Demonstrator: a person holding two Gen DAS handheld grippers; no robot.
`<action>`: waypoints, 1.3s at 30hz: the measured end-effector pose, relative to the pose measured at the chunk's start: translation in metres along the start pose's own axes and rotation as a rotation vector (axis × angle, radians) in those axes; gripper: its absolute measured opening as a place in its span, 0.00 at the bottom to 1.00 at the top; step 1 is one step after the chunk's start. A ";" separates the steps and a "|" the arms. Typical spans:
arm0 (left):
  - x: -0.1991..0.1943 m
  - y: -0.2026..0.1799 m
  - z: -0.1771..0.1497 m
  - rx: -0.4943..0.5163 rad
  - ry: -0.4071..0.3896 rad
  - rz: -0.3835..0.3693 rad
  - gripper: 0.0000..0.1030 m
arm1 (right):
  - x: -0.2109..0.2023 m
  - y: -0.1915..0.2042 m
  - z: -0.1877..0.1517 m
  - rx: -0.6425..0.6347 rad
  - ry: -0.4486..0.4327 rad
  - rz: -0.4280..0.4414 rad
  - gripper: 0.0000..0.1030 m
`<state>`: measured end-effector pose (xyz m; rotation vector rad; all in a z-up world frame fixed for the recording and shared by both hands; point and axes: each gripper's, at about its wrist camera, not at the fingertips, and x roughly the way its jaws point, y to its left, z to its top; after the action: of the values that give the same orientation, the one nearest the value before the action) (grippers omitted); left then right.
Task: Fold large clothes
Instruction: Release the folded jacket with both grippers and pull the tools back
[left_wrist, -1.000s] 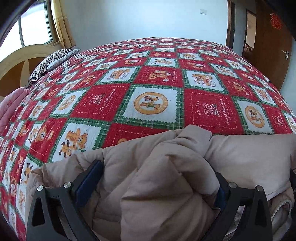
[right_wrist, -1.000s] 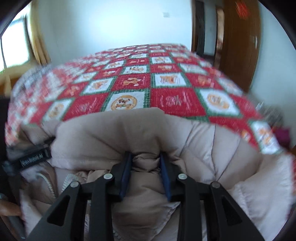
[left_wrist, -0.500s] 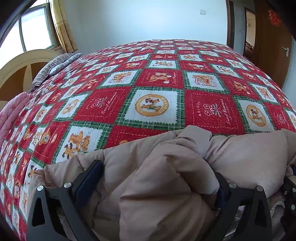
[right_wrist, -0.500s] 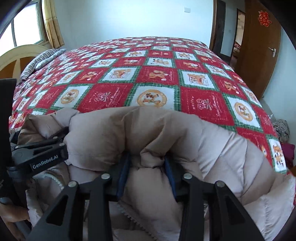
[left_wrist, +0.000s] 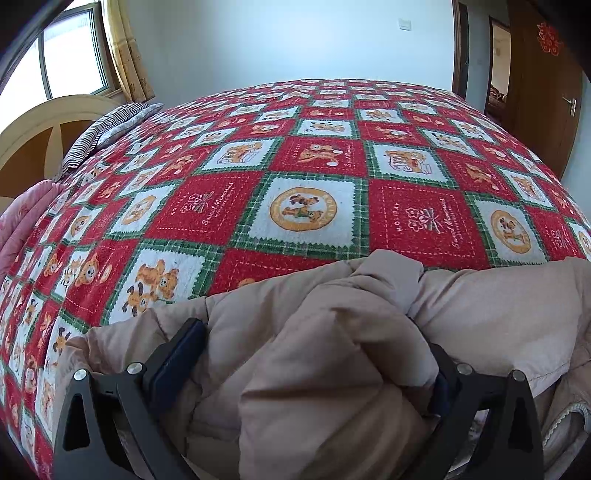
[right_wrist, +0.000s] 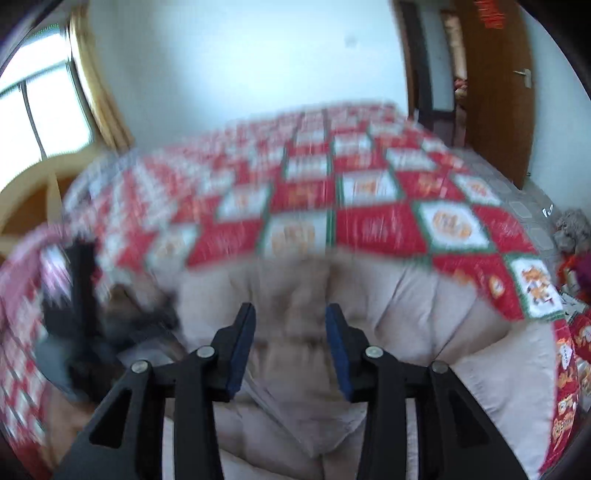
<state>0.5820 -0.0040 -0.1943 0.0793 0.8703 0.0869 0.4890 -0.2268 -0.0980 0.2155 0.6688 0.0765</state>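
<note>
A beige padded jacket (left_wrist: 332, 362) lies bunched at the near edge of the bed. My left gripper (left_wrist: 314, 354) has its fingers spread wide, with a thick fold of the jacket filling the space between them. In the blurred right wrist view the jacket (right_wrist: 424, 332) lies below my right gripper (right_wrist: 290, 332), whose fingers stand apart above the fabric and hold nothing. The left gripper shows as a dark blur (right_wrist: 85, 295) at the left of that view.
A red, white and green patchwork quilt (left_wrist: 314, 177) covers the bed. A striped pillow (left_wrist: 107, 133) and a headboard (left_wrist: 40, 133) are at the far left, pink bedding (left_wrist: 22, 218) beside them. A brown door (left_wrist: 543, 96) is at the right.
My right gripper has let go of the jacket fold, opened and lifted, its view now blurred by motion. The left gripper holds the same spread around its fold, with the view shifted slightly.
</note>
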 end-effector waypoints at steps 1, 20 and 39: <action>0.000 -0.001 0.000 0.001 0.000 0.002 0.99 | -0.002 0.000 0.008 0.006 -0.025 -0.004 0.45; -0.001 -0.004 0.001 0.019 -0.002 0.019 0.99 | 0.080 0.002 -0.026 -0.217 0.232 -0.143 0.20; -0.178 0.121 -0.074 -0.057 -0.116 -0.367 0.99 | -0.187 -0.011 -0.077 -0.092 -0.058 -0.036 0.74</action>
<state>0.4060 0.0996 -0.0938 -0.1280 0.7539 -0.2341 0.2953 -0.2501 -0.0458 0.1168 0.6100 0.0658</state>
